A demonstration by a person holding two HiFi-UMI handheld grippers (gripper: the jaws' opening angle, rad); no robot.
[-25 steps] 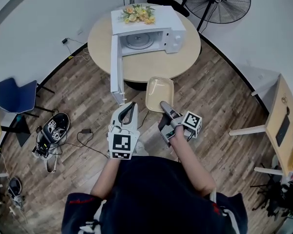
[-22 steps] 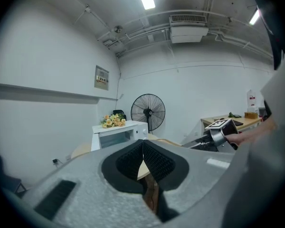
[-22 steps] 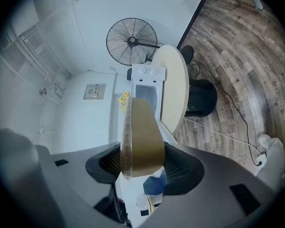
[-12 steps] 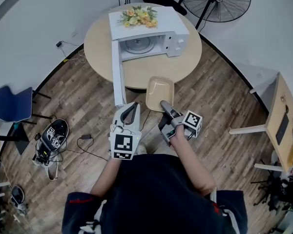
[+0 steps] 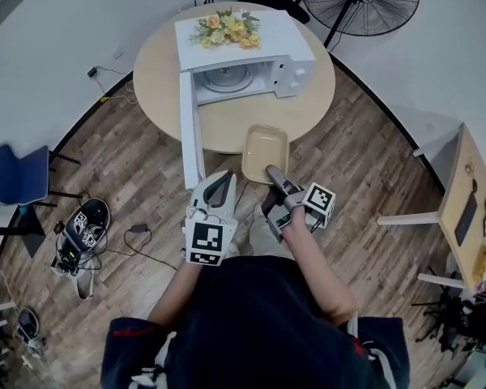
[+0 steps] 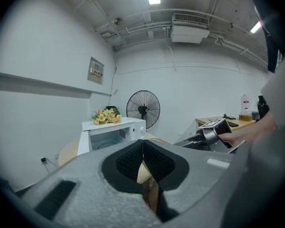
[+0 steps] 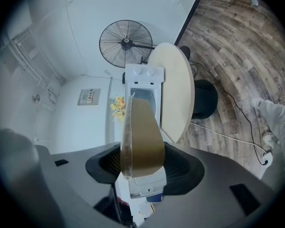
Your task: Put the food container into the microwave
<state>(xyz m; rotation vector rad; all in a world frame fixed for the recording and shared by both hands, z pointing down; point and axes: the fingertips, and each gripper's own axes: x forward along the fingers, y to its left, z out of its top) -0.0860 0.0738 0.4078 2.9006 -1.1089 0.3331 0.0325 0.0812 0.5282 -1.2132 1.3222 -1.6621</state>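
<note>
My right gripper has its jaws spread wide and clamped on the near end of the food container, with one pad on each side of it. In the right gripper view the container stands edge-on between the pads, its tan underside facing one pad and its paler rim facing the other. It is a shallow beige tray with rounded corners and looks empty. I hold it in the air, open side up. Its far end reaches over the near edge of the round table, and its near end hangs over the wood floor.

My left gripper sits just beside the right one, at about the same height. Its jaws are closed, the pads meet at their tips, and nothing is between them. It is close to the lower corner of the microwave door.

The white microwave stands on the table straight beyond the container. Its door is swung fully open on the left side and juts past the table edge towards me. The glass turntable shows inside the cavity. A bunch of yellow and orange flowers lies on top of the microwave.

Behind the table stands a black pedestal fan. A blue chair is off to the left, and a wooden desk is at the right edge.
</note>
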